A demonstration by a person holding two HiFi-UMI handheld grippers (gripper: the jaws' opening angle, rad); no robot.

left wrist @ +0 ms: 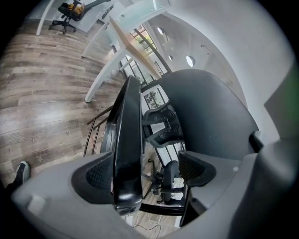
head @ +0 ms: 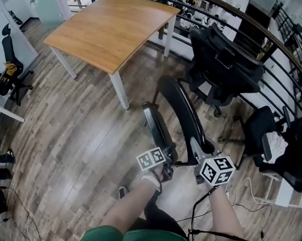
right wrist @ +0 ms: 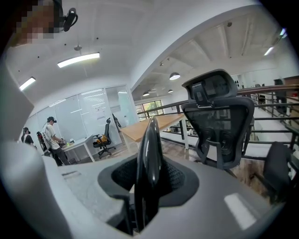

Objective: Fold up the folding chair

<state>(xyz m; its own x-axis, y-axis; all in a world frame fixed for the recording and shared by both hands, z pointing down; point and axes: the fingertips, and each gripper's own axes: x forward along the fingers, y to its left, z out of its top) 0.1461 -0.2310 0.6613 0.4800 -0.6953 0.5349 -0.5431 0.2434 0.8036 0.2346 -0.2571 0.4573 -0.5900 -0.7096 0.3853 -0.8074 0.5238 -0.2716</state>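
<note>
The black folding chair (head: 180, 112) stands on the wooden floor just in front of me, its two panels close together and edge-on. The shorter left panel (left wrist: 127, 140) runs between the jaws of my left gripper (left wrist: 148, 170) (head: 164, 159). It lies against the left pad (left wrist: 100, 173), and a clear gap separates it from the right pad (left wrist: 196, 168). My right gripper (right wrist: 149, 179) (head: 198, 151) is shut on the near edge of the longer right panel (right wrist: 150, 144), with a pad pressed on each side.
A wooden table (head: 116, 31) stands beyond the chair at the left. A black office chair (head: 223, 66) is close behind it, with another chair (head: 274, 145) at the right along a curved railing (head: 281, 55). Cables (head: 244, 195) lie on the floor at the right. My shoe (head: 122, 193) is below.
</note>
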